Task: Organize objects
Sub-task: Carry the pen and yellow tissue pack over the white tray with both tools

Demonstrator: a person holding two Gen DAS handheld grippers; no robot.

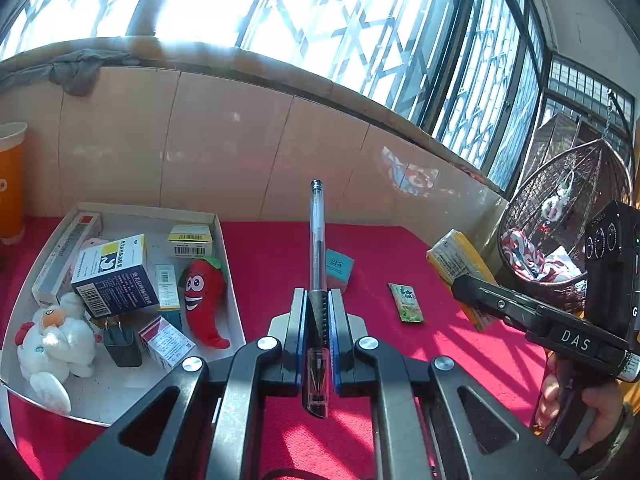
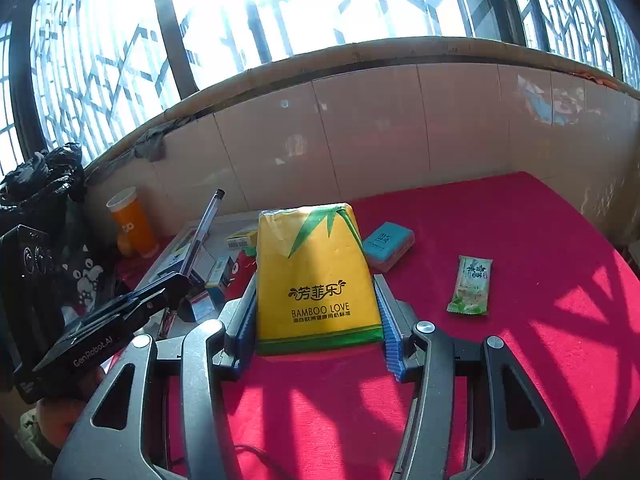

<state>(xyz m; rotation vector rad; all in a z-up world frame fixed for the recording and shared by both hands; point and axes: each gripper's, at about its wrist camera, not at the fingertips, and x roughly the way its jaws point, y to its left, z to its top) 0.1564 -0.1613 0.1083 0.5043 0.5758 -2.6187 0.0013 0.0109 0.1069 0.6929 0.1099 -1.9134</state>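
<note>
Two grips: your left gripper has its fingers clamped on the pen, pointing to twelve o'clock; your right gripper fingers squeeze the yellow tissue pack between them.

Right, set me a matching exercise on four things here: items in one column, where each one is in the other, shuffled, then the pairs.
Things:
1. clear plastic gel pen
2. yellow bamboo-print tissue pack
3. red plush chilli toy with a face
4. small green snack sachet

Places:
A. lying loose on the red cloth
B. inside the white cardboard tray
C. clamped in the left gripper jaws
D. between the right gripper jaws

Pairs: 1-C, 2-D, 3-B, 4-A
</note>
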